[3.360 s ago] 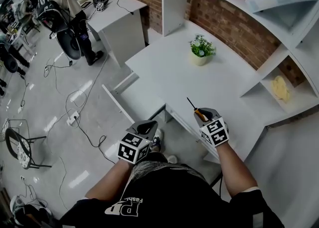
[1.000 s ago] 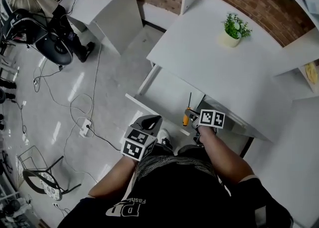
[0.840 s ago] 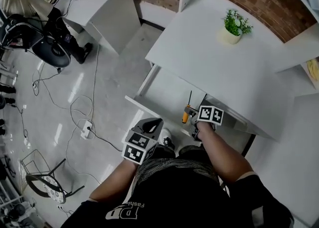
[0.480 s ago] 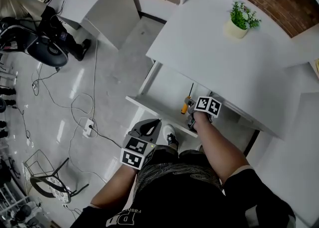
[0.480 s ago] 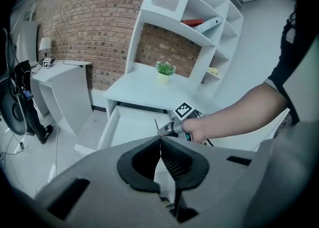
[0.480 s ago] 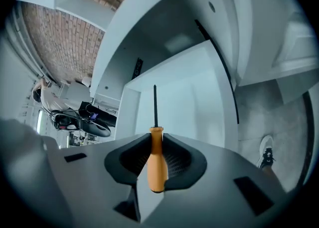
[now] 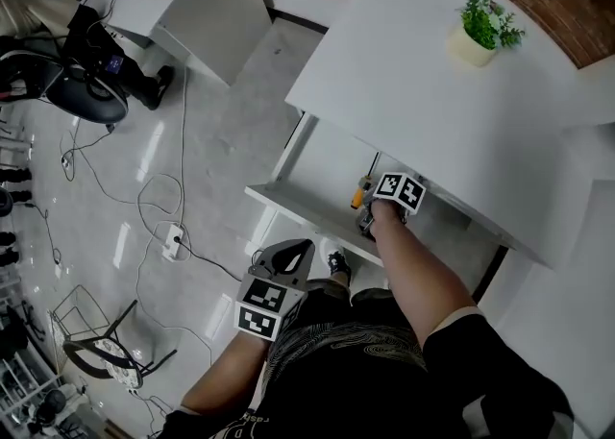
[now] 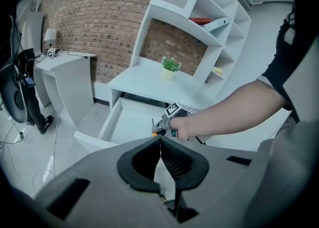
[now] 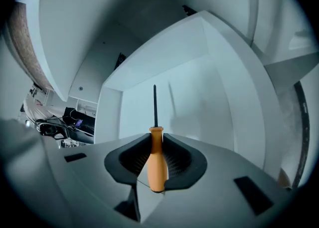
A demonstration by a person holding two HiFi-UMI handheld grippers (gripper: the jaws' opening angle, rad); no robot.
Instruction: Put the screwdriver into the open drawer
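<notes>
Screwdriver (image 9: pixel 156 164) is pinched by its orange handle in the right gripper (image 9: pixel 155 141), with the shaft pointing into the open drawer (image 7: pixel 309 166) at the centre of the head view. Lower down, the left gripper (image 8: pixel 160 141) has its jaws pressed together on nothing.

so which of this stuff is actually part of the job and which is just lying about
In the job: orange-handled screwdriver; open white drawer; right hand-held gripper, shut on the screwdriver's handle.
Lying about: small green plant in a cream pot on the white desk; white power strip on the floor; left hand-held gripper, shut, empty.
</notes>
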